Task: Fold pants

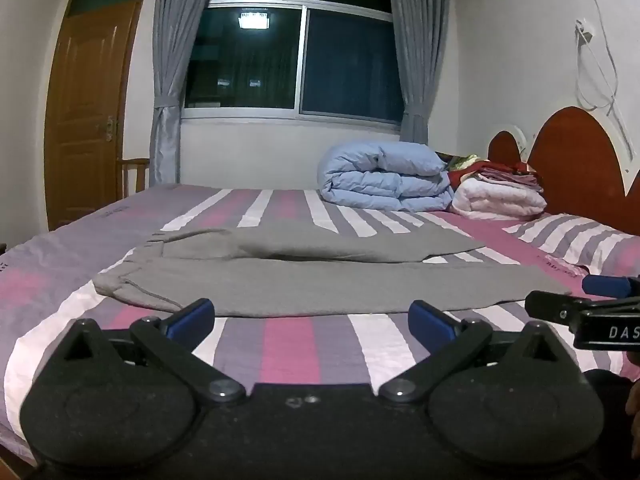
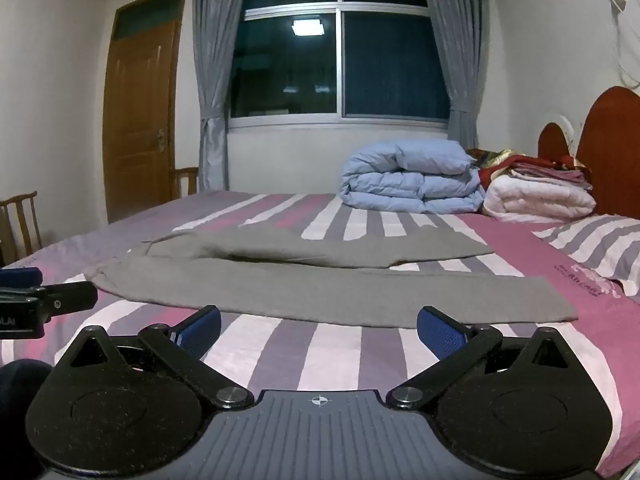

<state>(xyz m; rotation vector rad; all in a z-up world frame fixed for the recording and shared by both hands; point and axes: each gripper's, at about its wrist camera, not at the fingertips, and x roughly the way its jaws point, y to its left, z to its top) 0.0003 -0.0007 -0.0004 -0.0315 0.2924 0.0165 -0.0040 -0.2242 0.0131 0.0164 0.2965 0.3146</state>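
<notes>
The bed (image 1: pixel 312 344) fills most of my view, covered in a sheet striped pink, purple and white. Behind it the dark window (image 1: pixel 296 60) sits between grey curtains (image 1: pixel 168 80), with a brown door (image 1: pixel 84 120) off to the left and a red-brown headboard (image 1: pixel 572 148) at the right. Against the far side of the bed lies a folded light-blue duvet (image 1: pixel 384 180), and just beside it a white quilt (image 1: pixel 500 200) with a small stack of red and pink cloth on top. A striped pillow (image 1: pixel 580 240) rests near the headboard.

The grey pants (image 1: pixel 304 280) lie spread flat across the middle of the bed, waist to the left and both legs running to the right, the far leg slightly overlapping the near one around the crotch.

I hold my left gripper (image 1: pixel 312 316) low just in front of the near edge of the pants, its blue-padded fingers spread wide, touching nothing. My right gripper (image 2: pixel 318 326) hangs the same way beside it, fingers wide apart and empty, just short of the near leg.
</notes>
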